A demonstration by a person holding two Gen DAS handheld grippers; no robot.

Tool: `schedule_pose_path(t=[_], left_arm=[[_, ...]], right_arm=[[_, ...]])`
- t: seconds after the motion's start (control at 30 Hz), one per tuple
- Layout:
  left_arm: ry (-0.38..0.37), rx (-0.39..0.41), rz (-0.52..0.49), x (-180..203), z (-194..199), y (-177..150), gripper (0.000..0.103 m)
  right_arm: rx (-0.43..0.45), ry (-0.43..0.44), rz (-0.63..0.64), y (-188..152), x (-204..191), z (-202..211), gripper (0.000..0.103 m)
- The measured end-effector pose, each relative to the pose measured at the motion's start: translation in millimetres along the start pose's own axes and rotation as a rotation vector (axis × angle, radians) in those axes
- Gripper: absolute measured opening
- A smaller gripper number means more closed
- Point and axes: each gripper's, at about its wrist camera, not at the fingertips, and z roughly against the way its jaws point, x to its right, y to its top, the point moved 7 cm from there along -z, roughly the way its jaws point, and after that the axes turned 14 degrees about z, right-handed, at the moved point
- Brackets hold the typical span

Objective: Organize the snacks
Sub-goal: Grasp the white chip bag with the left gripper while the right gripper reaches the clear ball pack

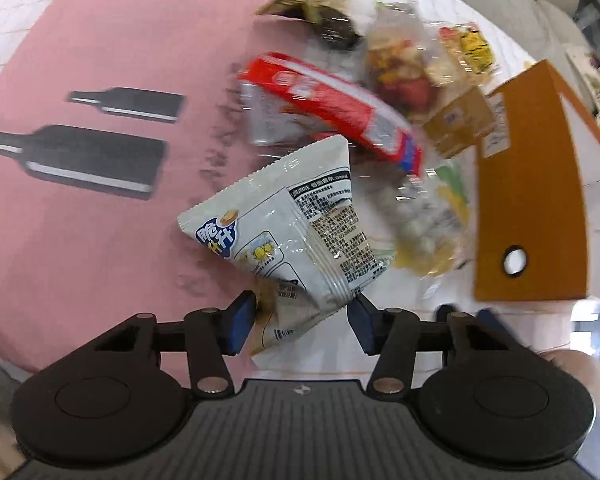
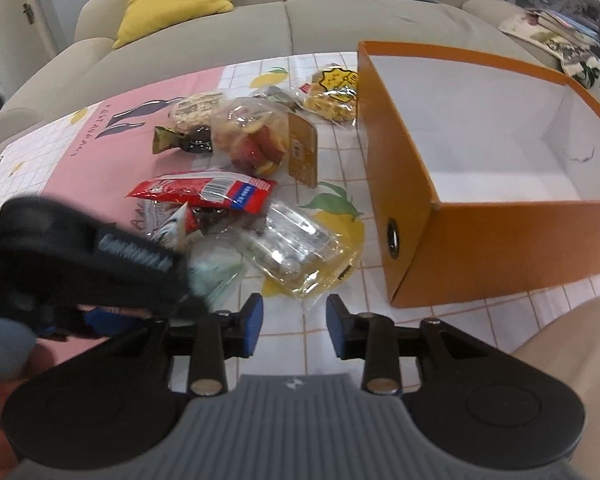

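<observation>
My left gripper (image 1: 302, 322) is shut on a white snack packet (image 1: 288, 236) with blue lettering and holds it above the table. Beyond it lie a red packet (image 1: 332, 108), a clear packet of pale sweets (image 1: 432, 216) and a bag of mixed fruit chips (image 1: 396, 64). The orange box (image 1: 532, 200) stands to the right. In the right wrist view my right gripper (image 2: 294, 326) is open and empty, low over the table in front of the clear packet (image 2: 296, 244). The left gripper's body (image 2: 88, 268) is blurred at the left. The orange box (image 2: 500, 236) is open, white inside and empty.
A red packet (image 2: 204, 192), a fruit chip bag (image 2: 252, 136), a brown card packet (image 2: 304, 148), a yellow waffle packet (image 2: 336, 92) and a dark wrapped sweet (image 2: 184, 140) lie on the pink and white tablecloth (image 2: 332, 360). A beige sofa (image 2: 260, 28) with cushions stands behind.
</observation>
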Motion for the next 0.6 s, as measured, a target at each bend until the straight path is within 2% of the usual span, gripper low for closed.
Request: schedule_pose_path(t=[0.1, 0.17, 0.23, 0.33, 0.43, 0.6], left_arm=[[0.048, 0.025, -0.015, -16.0, 7.9, 1.7, 0.063], [0.064, 0.039, -0.028, -22.5, 14.5, 2.3, 0.068], [0.026, 0.055, 0.002, -26.7, 22.5, 3.8, 0.085], [-0.044, 0.059, 0.102, -29.8, 30.5, 7.6, 0.087], [-0.048, 0.061, 0.201, -28.5, 29.4, 14.9, 0.087], [0.033, 0.105, 0.165, -18.6, 16.1, 18.9, 0.086]], right_arm=[[0.002, 0.016, 0.030, 1.6, -6.3, -2.1, 0.035], [0.000, 0.019, 0.057, 2.5, -11.1, -3.6, 0.035], [0.000, 0.017, 0.080, 3.5, -15.2, -4.9, 0.039], [0.013, -0.005, 0.111, 7.5, -18.7, -7.1, 0.049], [0.049, -0.027, 0.167, 15.8, -22.6, -10.2, 0.050], [0.065, -0.092, 0.328, 26.3, -28.0, -30.7, 0.057]])
